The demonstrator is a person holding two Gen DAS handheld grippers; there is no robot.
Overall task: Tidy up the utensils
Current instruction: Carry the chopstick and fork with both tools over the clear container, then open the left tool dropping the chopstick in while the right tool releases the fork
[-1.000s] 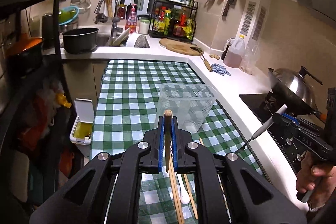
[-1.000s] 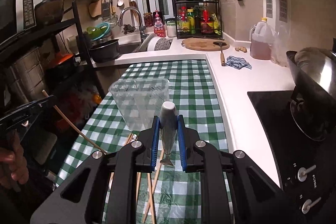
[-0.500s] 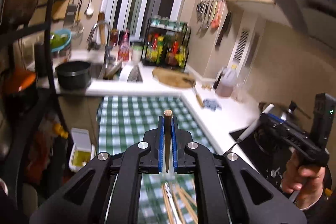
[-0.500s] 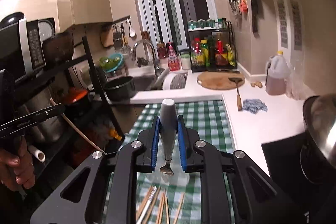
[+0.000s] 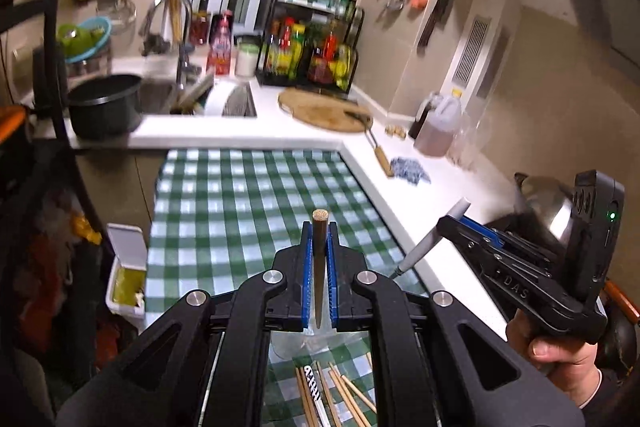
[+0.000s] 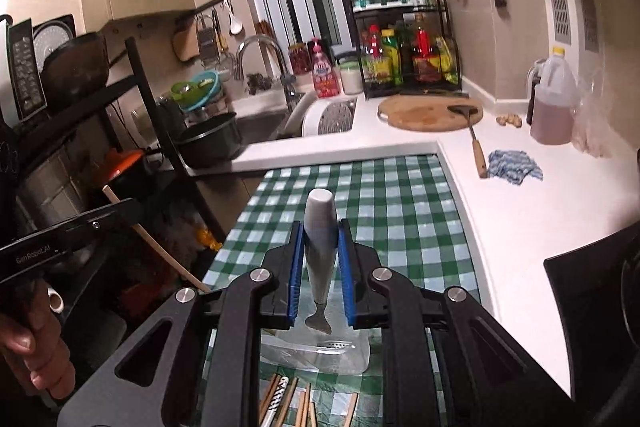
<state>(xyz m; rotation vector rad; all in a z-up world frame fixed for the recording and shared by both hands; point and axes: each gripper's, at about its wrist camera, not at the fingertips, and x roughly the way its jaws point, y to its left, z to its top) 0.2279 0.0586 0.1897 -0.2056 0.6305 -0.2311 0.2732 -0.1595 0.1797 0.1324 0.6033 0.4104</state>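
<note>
Two grippers: left gripper, right gripper. One chopstick held, one spoon held, one clear container.

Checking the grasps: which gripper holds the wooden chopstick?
The left gripper holds the brown wooden chopstick; the right gripper grips a thicker grey-handled utensil.

Ahead of you, a round wooden cutting board lies on the white counter; beside it, a translucent jug of reddish liquid and a blue cloth.
</note>
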